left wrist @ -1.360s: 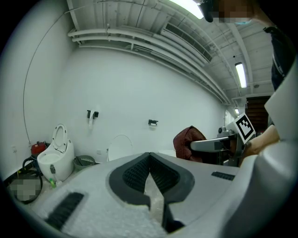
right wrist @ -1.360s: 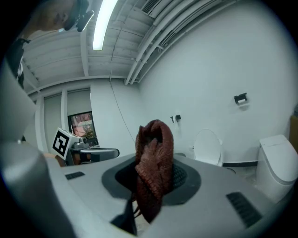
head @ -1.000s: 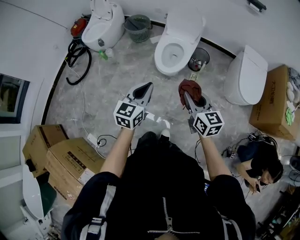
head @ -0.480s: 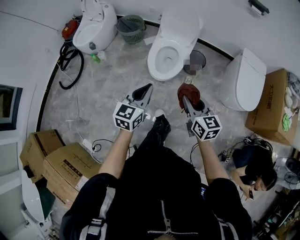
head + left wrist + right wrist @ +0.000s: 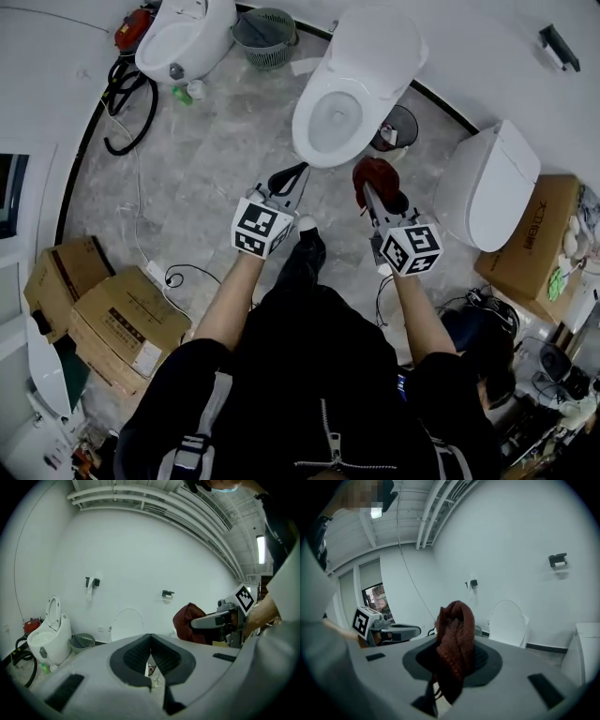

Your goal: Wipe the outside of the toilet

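Observation:
The white toilet [image 5: 342, 98] stands with its lid up at the top middle of the head view, against the curved wall. My right gripper [image 5: 373, 190] is shut on a dark red cloth [image 5: 377, 174], which hangs just short of the bowl's front right rim. In the right gripper view the cloth [image 5: 456, 634] bulges from the jaws, with the toilet [image 5: 509, 623] beyond. My left gripper [image 5: 296, 173] is shut and holds nothing, its tip close to the bowl's front edge. The left gripper view shows its pads [image 5: 140, 652] together and the toilet's lid [image 5: 127, 624] behind.
A second toilet [image 5: 178, 42], a black hose [image 5: 122, 80] and a green basket [image 5: 265, 26] are at the top left. A small black bin [image 5: 398, 127] sits right of the toilet, then a closed toilet [image 5: 487, 183]. Cardboard boxes [image 5: 122, 323] lie left, another [image 5: 530, 234] right.
The person has stepped forward, so both grippers are now much nearer the toilet's front rim. The right gripper still holds the red cloth and the left stays shut.

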The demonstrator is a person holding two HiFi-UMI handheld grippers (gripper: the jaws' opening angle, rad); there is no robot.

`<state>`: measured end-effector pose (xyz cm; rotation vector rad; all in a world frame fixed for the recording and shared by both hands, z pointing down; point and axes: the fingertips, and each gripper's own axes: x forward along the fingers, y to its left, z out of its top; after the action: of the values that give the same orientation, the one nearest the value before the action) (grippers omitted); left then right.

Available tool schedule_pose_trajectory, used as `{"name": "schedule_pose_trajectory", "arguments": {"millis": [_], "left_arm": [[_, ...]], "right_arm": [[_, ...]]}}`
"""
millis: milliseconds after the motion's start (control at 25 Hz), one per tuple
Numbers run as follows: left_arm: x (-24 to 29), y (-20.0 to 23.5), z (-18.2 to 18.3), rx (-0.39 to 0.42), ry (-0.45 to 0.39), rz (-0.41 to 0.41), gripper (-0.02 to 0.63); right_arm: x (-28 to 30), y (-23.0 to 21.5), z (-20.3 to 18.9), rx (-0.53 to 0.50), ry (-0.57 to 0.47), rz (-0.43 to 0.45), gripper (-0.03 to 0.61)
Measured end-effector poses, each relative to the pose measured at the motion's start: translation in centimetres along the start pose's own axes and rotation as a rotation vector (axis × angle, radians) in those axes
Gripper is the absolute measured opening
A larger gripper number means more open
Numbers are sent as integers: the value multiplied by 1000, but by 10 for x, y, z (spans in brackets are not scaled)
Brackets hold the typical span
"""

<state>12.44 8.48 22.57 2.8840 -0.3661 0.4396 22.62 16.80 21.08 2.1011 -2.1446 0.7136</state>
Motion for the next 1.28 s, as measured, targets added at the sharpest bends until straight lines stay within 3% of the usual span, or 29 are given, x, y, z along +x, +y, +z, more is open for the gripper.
{"name": "schedule_pose_trajectory", "arguments": {"millis": [320, 600, 760, 960, 1280], "left_arm": [[39, 29, -8, -42, 4, 51, 2], [50, 21, -37, -63, -5, 72, 2], [62, 6, -72, -66, -7, 75, 2], [73, -5, -126, -15, -9, 92, 2], [108, 8, -239, 49, -51, 120, 2]], "right_arm": [[51, -32, 4, -7, 29, 64, 101], [61, -50, -29, -4, 23, 111, 101], [54, -69, -58, 34, 14, 143, 101], [51, -89, -106, 0, -17, 157, 101], [87, -142, -230, -56, -76, 165, 101]]}}
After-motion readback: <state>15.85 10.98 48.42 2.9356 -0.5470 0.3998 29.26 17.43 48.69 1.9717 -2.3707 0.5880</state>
